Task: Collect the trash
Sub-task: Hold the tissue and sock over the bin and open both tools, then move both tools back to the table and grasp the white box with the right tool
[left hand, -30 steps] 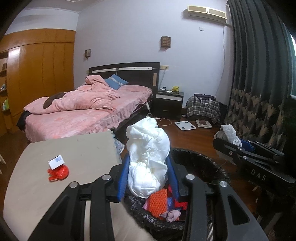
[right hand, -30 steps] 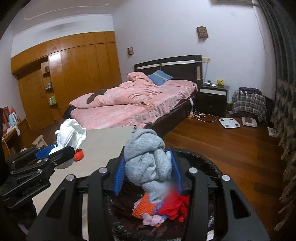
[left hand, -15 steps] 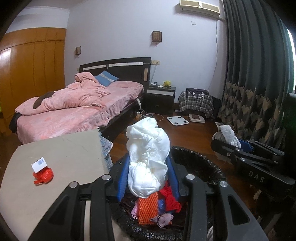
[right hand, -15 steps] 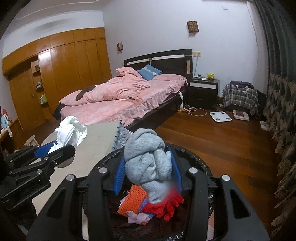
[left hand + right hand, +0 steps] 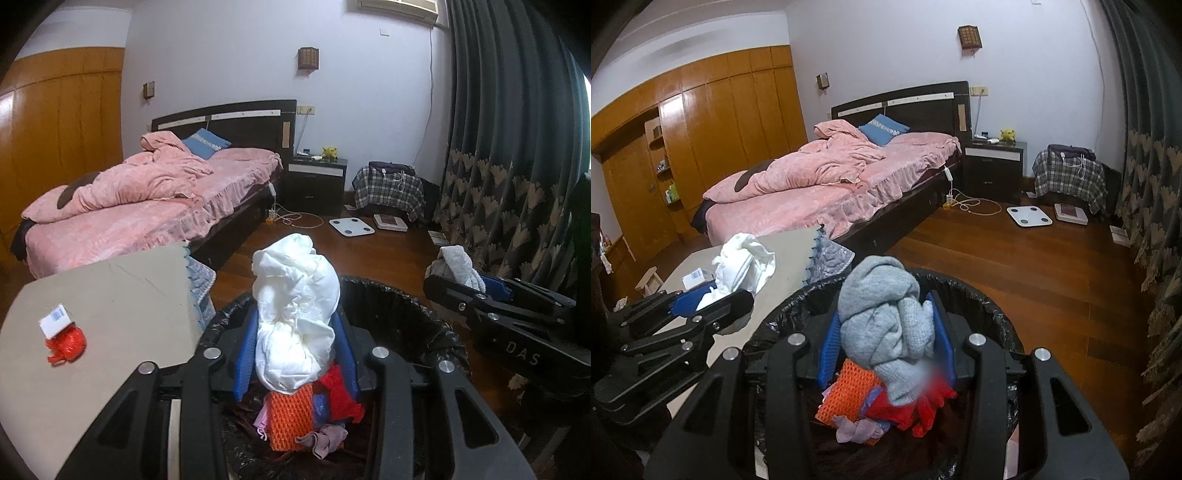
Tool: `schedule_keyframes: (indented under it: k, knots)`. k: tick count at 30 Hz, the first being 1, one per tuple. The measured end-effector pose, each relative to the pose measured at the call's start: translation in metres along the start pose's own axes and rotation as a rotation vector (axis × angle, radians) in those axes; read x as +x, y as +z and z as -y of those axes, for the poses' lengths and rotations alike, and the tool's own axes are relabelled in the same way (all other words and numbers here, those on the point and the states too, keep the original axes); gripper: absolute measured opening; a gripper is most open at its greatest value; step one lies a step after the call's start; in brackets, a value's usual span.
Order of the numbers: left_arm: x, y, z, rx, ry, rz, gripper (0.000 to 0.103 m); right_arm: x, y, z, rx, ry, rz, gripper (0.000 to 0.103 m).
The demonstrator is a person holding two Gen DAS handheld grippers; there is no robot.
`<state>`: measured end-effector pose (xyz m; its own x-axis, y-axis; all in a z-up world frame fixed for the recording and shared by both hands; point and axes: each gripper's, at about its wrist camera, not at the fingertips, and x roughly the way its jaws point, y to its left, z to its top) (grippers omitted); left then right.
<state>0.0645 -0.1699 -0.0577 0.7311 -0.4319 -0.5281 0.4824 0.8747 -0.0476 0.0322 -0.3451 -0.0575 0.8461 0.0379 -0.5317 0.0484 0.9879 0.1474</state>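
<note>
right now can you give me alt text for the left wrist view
The left gripper clamps a crumpled white bundle over a black-lined trash bin already holding orange, red and pink scraps. To the left, a red wad and small white box sit on a beige table; the right gripper holds grey cloth.

Beige tabletop at the foot of the pink bed. On the tabletop, well back from its bed-side edge: a red crumpled bag with a small white barcoded box touching it on the bed side. Wooden floor beyond the tabletop carries a white scale.
</note>
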Motion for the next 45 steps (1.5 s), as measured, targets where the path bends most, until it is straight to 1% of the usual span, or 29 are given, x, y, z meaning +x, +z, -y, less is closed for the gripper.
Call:
schedule_keyframes:
  k: [2, 4, 6, 7, 8, 9, 11, 12, 13, 15, 17, 18, 20, 22, 28, 36, 39, 45]
  knots:
    - [0.007, -0.002, 0.0, -0.002, -0.018, -0.011, 0.04, 0.003, 0.0, 0.0, -0.003, -0.001, -0.007, 0.045]
    - [0.014, -0.004, -0.001, 0.003, -0.045, -0.028, 0.046, 0.007, -0.002, 0.001, -0.009, -0.006, -0.013, 0.048]
    - [0.019, -0.007, -0.003, 0.003, -0.061, -0.042, 0.051, 0.011, -0.002, 0.003, -0.008, -0.015, -0.023, 0.055]
    - [0.021, -0.009, -0.005, -0.001, -0.075, -0.051, 0.057, 0.011, -0.003, 0.004, -0.007, -0.019, -0.025, 0.059]
    - [0.021, -0.01, -0.006, -0.005, -0.077, -0.054, 0.063, 0.011, -0.003, 0.004, -0.006, -0.021, -0.023, 0.065]
    - [0.021, -0.012, -0.008, -0.012, -0.077, -0.053, 0.066, 0.01, -0.004, 0.005, -0.007, -0.024, -0.02, 0.069]
    - [0.018, -0.013, -0.013, -0.02, -0.081, -0.05, 0.071, 0.006, -0.004, 0.006, -0.006, -0.039, -0.004, 0.08]
    - [0.016, -0.014, -0.016, -0.018, -0.075, -0.045, 0.074, 0.005, -0.004, 0.006, -0.003, -0.044, 0.002, 0.083]
    - [0.012, -0.014, -0.019, -0.012, -0.06, -0.035, 0.078, 0.003, -0.003, 0.006, 0.001, -0.051, 0.01, 0.09]
    - [0.003, -0.013, -0.027, -0.012, -0.029, -0.019, 0.081, -0.003, -0.001, 0.004, 0.004, -0.056, 0.029, 0.092]
    - [-0.007, -0.011, -0.04, -0.025, 0.008, -0.002, 0.085, -0.006, 0.0, -0.001, -0.002, -0.042, 0.039, 0.097]
    - [-0.011, -0.011, -0.046, -0.03, 0.025, 0.004, 0.087, -0.008, 0.001, -0.007, -0.008, -0.036, 0.045, 0.097]
    - [-0.025, -0.012, -0.065, -0.047, 0.081, 0.025, 0.092, -0.007, 0.005, -0.014, -0.021, -0.024, 0.047, 0.098]
    - [-0.037, -0.013, -0.083, -0.066, 0.125, 0.039, 0.094, -0.006, 0.006, -0.026, -0.035, -0.005, 0.047, 0.098]
    - [-0.067, -0.02, -0.141, -0.13, 0.267, 0.066, 0.095, 0.013, 0.012, -0.075, -0.087, 0.083, 0.027, 0.098]
    - [-0.094, -0.039, -0.224, -0.203, 0.471, 0.074, 0.095, 0.056, 0.026, -0.155, -0.154, 0.204, 0.006, 0.098]
    - [-0.098, -0.047, -0.253, -0.236, 0.524, 0.066, 0.095, 0.08, 0.03, -0.188, -0.174, 0.254, -0.014, 0.098]
    - [-0.1, -0.059, -0.302, -0.272, 0.606, 0.053, 0.095, 0.121, 0.035, -0.247, -0.229, 0.318, -0.042, 0.098]
